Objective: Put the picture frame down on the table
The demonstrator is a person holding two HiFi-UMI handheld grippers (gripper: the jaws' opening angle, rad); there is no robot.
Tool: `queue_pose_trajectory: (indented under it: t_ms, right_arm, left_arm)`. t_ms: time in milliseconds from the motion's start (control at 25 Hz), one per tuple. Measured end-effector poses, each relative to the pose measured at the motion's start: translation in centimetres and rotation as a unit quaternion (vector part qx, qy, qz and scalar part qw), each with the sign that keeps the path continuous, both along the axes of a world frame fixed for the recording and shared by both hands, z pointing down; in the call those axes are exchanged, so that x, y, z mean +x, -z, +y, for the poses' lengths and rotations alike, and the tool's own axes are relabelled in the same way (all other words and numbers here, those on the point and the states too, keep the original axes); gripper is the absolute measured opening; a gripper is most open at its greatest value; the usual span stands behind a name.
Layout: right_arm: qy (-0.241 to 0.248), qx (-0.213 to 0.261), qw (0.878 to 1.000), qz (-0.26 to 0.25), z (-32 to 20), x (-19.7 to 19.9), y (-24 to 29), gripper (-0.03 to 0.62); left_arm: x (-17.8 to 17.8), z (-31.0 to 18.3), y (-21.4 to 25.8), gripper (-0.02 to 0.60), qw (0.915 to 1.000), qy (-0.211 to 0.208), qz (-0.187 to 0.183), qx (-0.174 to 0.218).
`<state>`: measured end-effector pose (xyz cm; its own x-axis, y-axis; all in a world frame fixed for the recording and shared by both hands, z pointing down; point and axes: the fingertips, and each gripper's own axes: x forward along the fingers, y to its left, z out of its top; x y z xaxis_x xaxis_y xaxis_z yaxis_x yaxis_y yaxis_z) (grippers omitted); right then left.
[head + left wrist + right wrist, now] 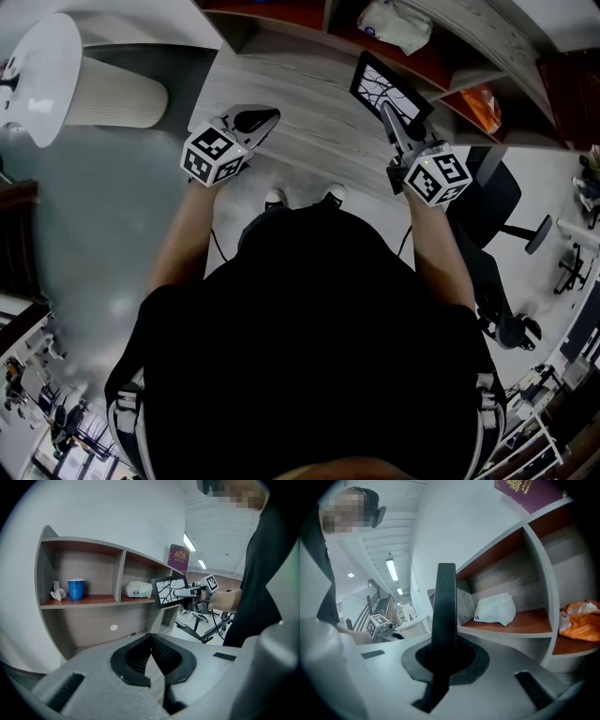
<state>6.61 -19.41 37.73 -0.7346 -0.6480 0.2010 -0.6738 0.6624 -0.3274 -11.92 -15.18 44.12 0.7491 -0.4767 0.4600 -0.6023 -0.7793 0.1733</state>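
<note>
Pinching the picture frame (380, 86) by its edge, the right gripper (389, 114) is holding it up over the table (300, 98) while the left gripper (267, 117) is hanging nearby, jaws pressed together, empty.

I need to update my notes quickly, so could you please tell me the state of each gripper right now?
Left gripper: closed, holding nothing.
Right gripper: closed on the edge of the picture frame.
</note>
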Motion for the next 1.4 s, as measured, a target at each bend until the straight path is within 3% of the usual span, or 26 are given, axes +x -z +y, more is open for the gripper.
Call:
queue_pose_trajectory:
  t_ms: [360, 720, 960, 1400]
  right_arm:
    - [0.0, -0.025, 1.0, 0.003, 0.2, 0.7, -2.2, 0.017]
    - [0.001, -0.044, 0.999, 0.009, 0.9, 1.5, -4.0, 0.017]
    - [0.01, -0.06, 0.998, 0.014, 1.4, 2.5, -5.8, 0.017]
    - [0.0, -0.083, 0.996, 0.025, 1.3, 3.6, -8.3, 0.017]
  left_arm:
    - [0.9, -0.4, -1.2, 0.017, 0.9999, -0.006, 0.0, -0.011]
    - [-0.2, -1.0, -2.0, 0.017, 0.9997, 0.015, 0.001, -0.019]
    - [1.7, -0.4, -3.4, 0.017, 0.9996, 0.004, -0.003, -0.029]
    - [2.0, -0.9, -4.2, 0.017, 0.9994, -0.002, -0.004, -0.035]
